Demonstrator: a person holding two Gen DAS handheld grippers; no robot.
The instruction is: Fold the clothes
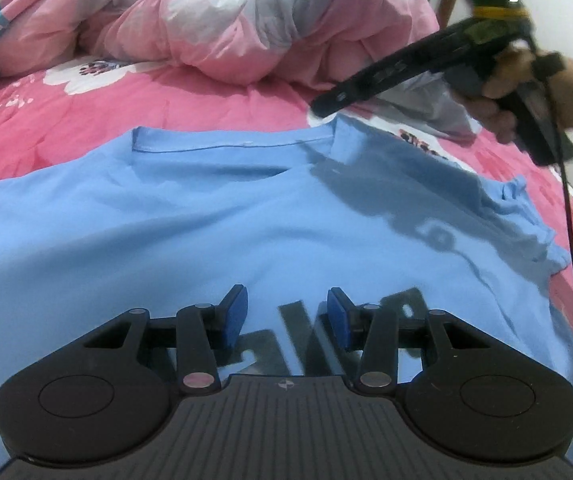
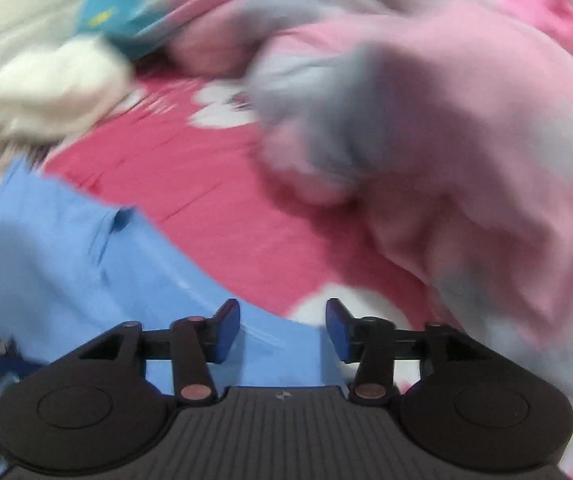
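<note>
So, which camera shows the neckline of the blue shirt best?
The left wrist view: the blue shirt lies flat there, with its neckline sharp and whole. The right wrist view is blurred and shows only a shirt edge.

No legible text is being shown in either view.

Pale markings are being displayed on the black arm of the right tongs (image 1: 326, 106) in the left wrist view, but they are being blurred past reading. A small round emblem is being shown on the ribbed housing of the left tongs (image 1: 285, 385), without letters. The right wrist view is being smeared by motion blur.
</note>
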